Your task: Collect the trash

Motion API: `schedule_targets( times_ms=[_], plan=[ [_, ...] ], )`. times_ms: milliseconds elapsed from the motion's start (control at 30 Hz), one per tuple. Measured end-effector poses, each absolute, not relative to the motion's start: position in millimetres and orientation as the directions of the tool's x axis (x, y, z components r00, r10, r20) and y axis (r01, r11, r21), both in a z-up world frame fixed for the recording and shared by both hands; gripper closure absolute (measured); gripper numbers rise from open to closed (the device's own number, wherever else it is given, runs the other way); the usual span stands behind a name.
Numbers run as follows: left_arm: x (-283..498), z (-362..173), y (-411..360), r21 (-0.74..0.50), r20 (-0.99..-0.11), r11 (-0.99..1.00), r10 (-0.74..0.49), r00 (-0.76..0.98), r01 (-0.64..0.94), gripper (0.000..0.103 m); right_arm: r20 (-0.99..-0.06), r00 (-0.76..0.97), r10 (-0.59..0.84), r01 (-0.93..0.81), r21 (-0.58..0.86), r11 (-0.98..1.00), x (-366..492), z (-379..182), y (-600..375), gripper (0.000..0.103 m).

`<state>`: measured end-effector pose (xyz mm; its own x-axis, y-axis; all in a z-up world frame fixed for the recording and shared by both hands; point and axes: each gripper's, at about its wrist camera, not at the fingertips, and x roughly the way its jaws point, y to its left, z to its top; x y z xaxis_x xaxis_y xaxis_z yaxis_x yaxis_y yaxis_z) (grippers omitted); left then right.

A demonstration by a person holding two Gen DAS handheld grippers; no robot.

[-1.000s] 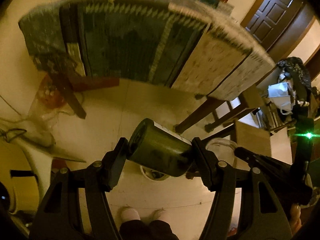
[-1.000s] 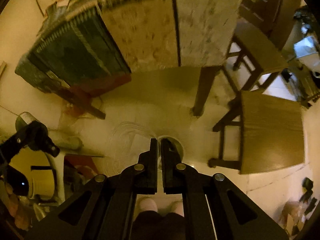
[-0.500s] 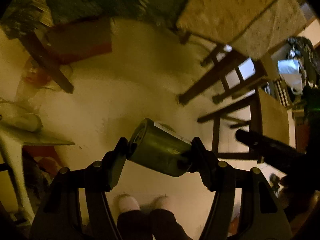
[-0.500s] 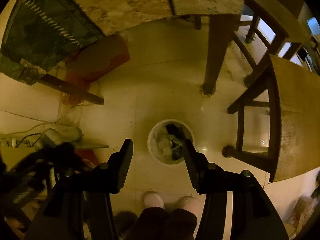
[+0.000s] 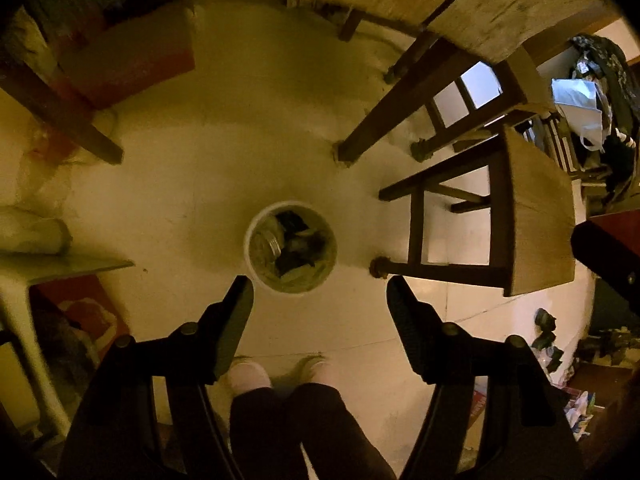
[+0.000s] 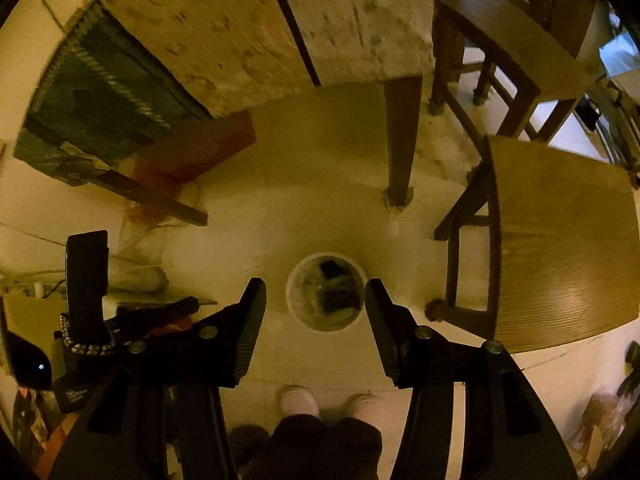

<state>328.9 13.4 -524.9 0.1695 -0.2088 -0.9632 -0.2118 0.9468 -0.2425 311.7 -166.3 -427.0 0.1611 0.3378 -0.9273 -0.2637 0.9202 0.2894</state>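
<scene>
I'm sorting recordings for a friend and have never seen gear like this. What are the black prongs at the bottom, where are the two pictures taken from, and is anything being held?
No robot here: a person standing on the floor holds a two-fingered claw in each hand, with a wide-angle camera on each looking down along its fingers. One picture looks past the left claw, whose jaws are opening with nothing between them; the other looks past the right claw, open and empty too. Both point down at a small white trash bin on the floor, already holding rubbish. Beside it stand a wooden chair and a cloth-covered table. The person's slippers show below.
</scene>
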Motion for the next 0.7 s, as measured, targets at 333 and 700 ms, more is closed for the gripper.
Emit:
schedule_targets(
  times_ms=[333,700],
  plan=[
    [278,-346,21,-0.224,-0.917,0.946,-0.123,0.378,-0.235,0.035,-0.866,0.295,0.403,-0.390,0.276,0.878,279,-280,-182,0.055],
    [165,-116,-2,-0.165,-0.697,0.979,-0.028,0.717,-0.123,0.035,-0.657,0.571,0.492,-0.488,0.210,0.847,186,-95,-218,0.055]
  ],
)
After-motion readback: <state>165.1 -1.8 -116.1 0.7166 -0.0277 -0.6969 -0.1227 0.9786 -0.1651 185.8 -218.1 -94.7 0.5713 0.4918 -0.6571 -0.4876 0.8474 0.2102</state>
